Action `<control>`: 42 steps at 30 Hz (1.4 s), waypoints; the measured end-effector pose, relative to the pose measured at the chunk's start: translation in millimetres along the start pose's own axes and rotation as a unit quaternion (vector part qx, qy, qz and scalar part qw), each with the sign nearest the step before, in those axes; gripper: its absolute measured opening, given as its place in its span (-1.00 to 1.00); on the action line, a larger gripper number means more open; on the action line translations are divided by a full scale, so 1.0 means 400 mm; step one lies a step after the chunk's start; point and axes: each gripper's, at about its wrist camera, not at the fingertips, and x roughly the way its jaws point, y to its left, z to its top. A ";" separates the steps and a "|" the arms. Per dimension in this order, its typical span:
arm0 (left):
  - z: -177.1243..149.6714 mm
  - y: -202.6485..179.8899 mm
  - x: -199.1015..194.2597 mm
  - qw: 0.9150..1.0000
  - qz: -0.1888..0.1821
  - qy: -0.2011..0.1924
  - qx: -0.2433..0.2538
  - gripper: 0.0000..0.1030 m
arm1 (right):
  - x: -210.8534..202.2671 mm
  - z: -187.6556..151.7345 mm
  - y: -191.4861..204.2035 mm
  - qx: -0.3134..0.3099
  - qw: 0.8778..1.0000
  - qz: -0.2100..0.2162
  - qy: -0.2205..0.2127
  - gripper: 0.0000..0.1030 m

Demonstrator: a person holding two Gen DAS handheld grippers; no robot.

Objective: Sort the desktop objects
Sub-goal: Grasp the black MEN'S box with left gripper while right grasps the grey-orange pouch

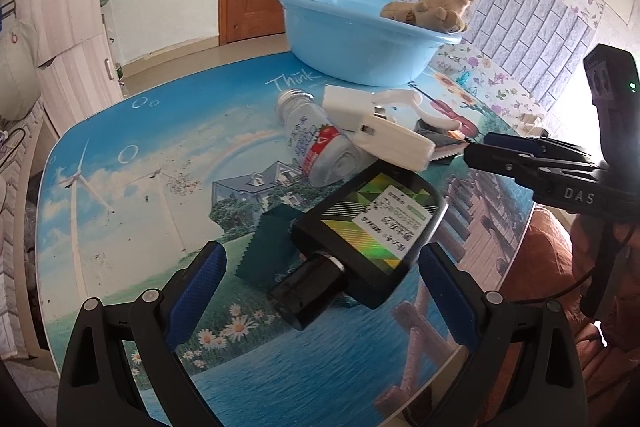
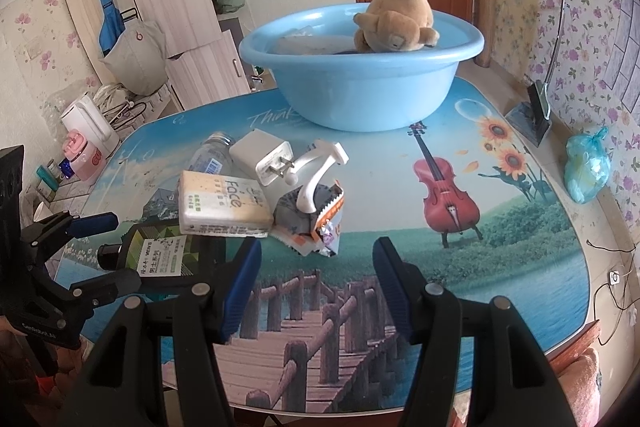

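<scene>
A black flat bottle (image 1: pixel 372 227) with a green label lies on the picture-printed table (image 1: pixel 140 187), its black cap (image 1: pixel 308 287) toward me. My left gripper (image 1: pixel 320 259) is open, its blue pads on either side of the cap and clear of it. Beyond lie a clear bottle (image 1: pixel 312 143), a white charger (image 2: pixel 264 157), a white "Face" box (image 2: pixel 224 203), a white plastic hook (image 2: pixel 320 167) and a torn snack wrapper (image 2: pixel 316 223). My right gripper (image 2: pixel 318 259) stands open over bare table, just short of the wrapper. At the back, a blue basin (image 2: pixel 360 87) holds a brown plush toy (image 2: pixel 396 23).
A dark green sachet (image 1: pixel 268 247) lies beside the black bottle. A knotted blue bag (image 2: pixel 586 167) and a grey stand (image 2: pixel 532 115) sit at the table's right side. A white kettle (image 2: pixel 86 123) and pink cup (image 2: pixel 82 151) stand on a shelf beyond the left edge.
</scene>
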 end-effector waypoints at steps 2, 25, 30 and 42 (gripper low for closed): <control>0.001 -0.008 -0.003 1.000 -0.005 -0.003 0.006 0.89 | 0.002 0.002 0.000 0.001 1.000 0.001 0.000 0.12; 0.021 -0.075 0.067 0.998 0.003 0.008 0.068 0.52 | 0.082 0.025 0.013 -0.003 1.000 0.010 0.013 -0.33; 0.018 -0.067 0.055 0.998 -0.001 0.004 0.061 0.40 | 0.077 0.022 0.006 0.003 1.000 0.017 0.012 -0.45; 0.027 -0.024 -0.005 0.999 0.019 -0.022 0.038 0.31 | 0.014 0.012 -0.045 0.013 1.000 -0.010 -0.005 -0.47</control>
